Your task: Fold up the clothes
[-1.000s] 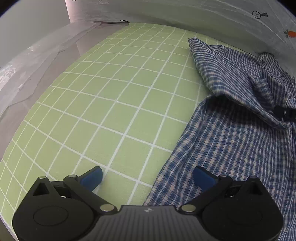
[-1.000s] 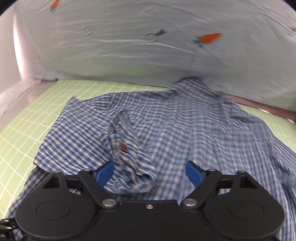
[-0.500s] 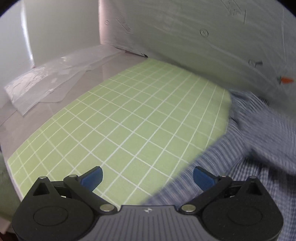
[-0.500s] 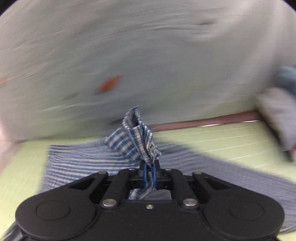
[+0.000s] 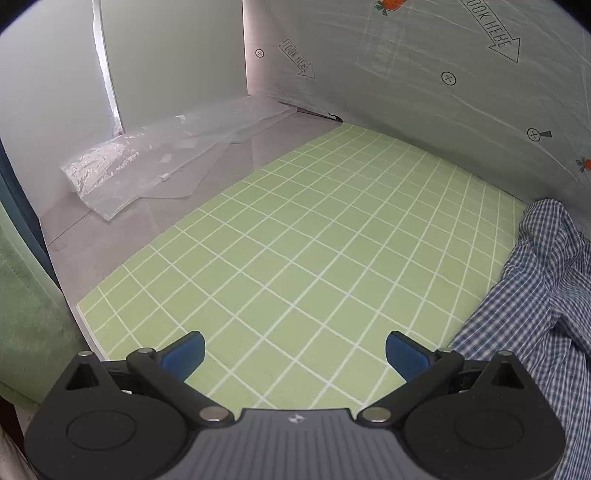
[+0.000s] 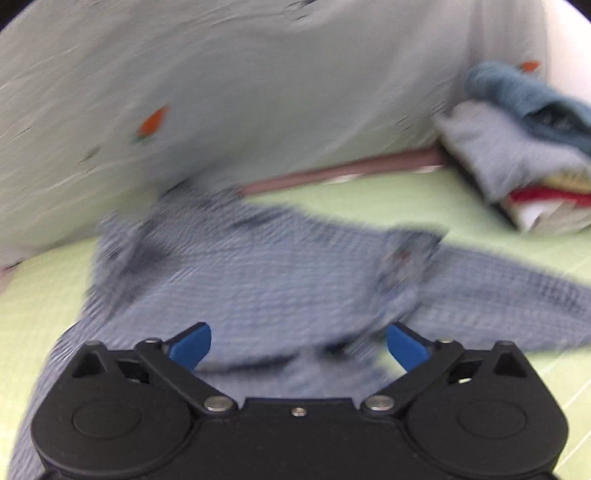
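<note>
"LOOK HERE" arrows (image 5: pixel 499 30) and carrot prints mark the pale sheet (image 5: pixel 406 92) behind the green grid mat (image 5: pixel 314 240). Clear plastic bags (image 5: pixel 147 170) lie on the grey surface (image 5: pixel 110 251). The checked shirt (image 6: pixel 277 280) sprawls on the mat, near a pile of folded clothes (image 6: pixel 524 162). The left tongs (image 5: pixel 294 356) gape empty; the right tongs (image 6: pixel 298 345) are opening over the shirt, gripping nothing.

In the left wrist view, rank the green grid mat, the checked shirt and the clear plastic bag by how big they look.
1. green grid mat, by far the largest.
2. checked shirt, cut off by the frame edge.
3. clear plastic bag, though farther away, so unsure against the shirt.
</note>
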`<state>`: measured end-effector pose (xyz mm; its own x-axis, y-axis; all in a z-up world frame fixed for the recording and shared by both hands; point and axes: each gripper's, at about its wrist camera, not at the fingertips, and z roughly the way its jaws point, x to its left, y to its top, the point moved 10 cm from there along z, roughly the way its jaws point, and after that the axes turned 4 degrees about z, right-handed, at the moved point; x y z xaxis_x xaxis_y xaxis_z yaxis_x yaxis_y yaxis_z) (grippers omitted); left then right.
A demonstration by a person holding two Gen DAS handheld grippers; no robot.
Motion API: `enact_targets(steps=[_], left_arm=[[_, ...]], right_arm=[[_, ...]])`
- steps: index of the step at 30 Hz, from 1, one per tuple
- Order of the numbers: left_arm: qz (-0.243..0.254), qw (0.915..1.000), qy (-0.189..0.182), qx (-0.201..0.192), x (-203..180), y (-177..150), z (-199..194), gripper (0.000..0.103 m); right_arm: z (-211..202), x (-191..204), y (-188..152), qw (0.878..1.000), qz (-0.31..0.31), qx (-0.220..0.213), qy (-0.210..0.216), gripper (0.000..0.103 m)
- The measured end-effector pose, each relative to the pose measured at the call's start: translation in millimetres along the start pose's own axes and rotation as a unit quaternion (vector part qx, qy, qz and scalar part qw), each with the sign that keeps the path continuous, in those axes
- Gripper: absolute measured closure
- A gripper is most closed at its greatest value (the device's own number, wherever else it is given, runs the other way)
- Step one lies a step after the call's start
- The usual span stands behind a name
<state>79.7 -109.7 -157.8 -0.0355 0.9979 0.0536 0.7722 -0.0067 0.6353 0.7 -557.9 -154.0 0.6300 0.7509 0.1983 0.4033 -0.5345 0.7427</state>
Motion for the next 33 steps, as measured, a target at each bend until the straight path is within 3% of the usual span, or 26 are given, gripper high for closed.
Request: enact_targets(steps=[5,7,13,18,26,30,31,33], left_arm=[[0.041,0.9986,-0.032,0.009,22.7,0.8,20.0,0.000],[0.070,0.9956,-0.060,0.020,30.2,1.9,30.8,0.000],[0.142,0.9812,-0.129,0.019,59.8,8.9,45.6,0.000],[0.201,0.9665,-0.159,0.019,78.1,15.8,51.4,0.000],[0.241,0.9484,-0.203,0.032,75.9,6.1,60.1,0.000],[0.256,0.9416,-0.216,0.035,73.3,-1.2,57.9,0.000],[0.257,0.9404,-0.220,0.037,72.3,-2.8,57.4,0.000],[0.260,0.9387,-0.223,0.038,70.8,-5.2,56.9,0.000]], right_arm=[[-22.6,89.9,-53.6,0.998,-0.031,0.009,0.047,0.000],[-33.3,121.7,-72.5,0.999,-0.029,0.001,0.043,0.000],[-63.9,181.3,-131.6,1.000,-0.005,0.001,-0.025,0.000],[-82.8,205.3,-183.1,0.993,0.056,0.039,-0.095,0.003],[-109.9,237.5,-224.2,0.990,0.070,0.055,-0.107,0.026],[-108.5,250.1,-239.8,0.992,0.062,0.065,-0.089,0.053],[-109.1,252.3,-241.1,0.993,0.058,0.064,-0.084,0.055],[-112.0,256.0,-240.7,0.994,0.050,0.059,-0.079,0.072]])
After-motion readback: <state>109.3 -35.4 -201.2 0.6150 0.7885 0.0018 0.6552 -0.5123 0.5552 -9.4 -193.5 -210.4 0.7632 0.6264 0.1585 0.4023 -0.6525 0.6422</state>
